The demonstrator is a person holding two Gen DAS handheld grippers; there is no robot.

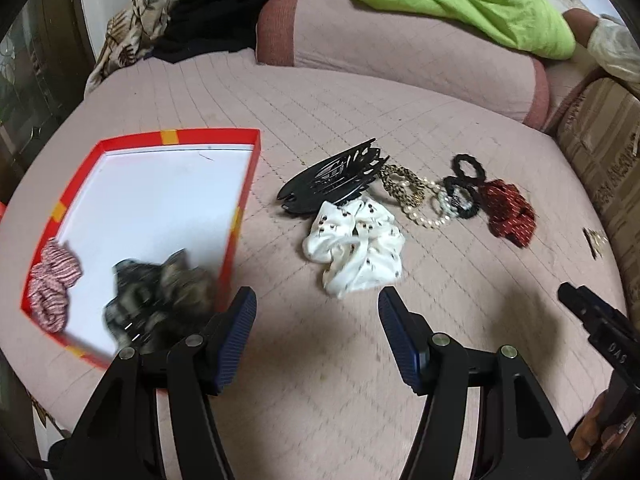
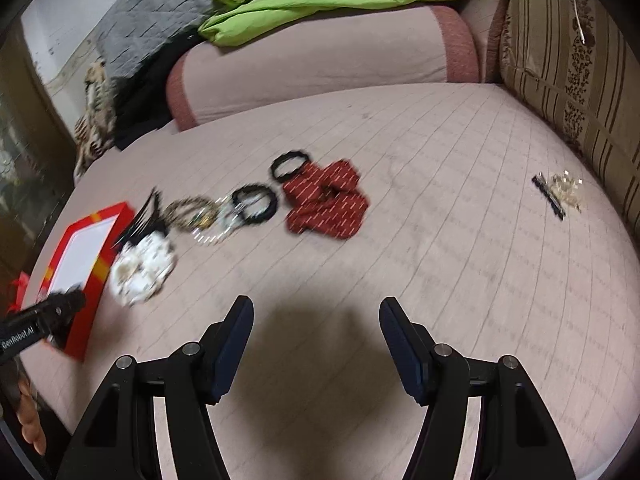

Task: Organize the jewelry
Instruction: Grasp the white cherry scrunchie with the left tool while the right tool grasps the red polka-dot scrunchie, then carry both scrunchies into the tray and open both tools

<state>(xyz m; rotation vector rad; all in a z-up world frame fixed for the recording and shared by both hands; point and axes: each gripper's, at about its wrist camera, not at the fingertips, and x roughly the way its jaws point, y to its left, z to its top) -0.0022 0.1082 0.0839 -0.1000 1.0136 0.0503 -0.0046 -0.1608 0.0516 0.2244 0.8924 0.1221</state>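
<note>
While both tools hover above the pink quilted bed cover (image 1: 320, 360), the left gripper (image 1: 318, 304) has its jaws spread wide with nothing between them, low in the centre of the left wrist view. The right gripper (image 2: 316, 314) is likewise released and empty at the bottom centre of its own view.

In the left part of the left wrist view lies a red box (image 1: 240, 220) with a white floor. A striped pink scrunchie (image 1: 54, 280) sits in its lower left corner, and a blurred dark patterned scrunchie (image 1: 160, 300) lies just beside it, against the box's near right wall.

At the centre of that view a white dotted scrunchie (image 1: 356, 248) rests on the cover, touching a black claw clip (image 1: 332, 180) above it. To the right run a leopard-print band (image 1: 400, 184), a pearl bracelet (image 1: 432, 216), two black hair ties (image 1: 466, 184) and a red dotted scrunchie (image 1: 510, 212), close together in a row.

In the right wrist view a black comb clip (image 2: 550, 196) lies at the right, well apart from the row, just beside some small gold pieces (image 2: 566, 188) too blurred to identify.
</note>
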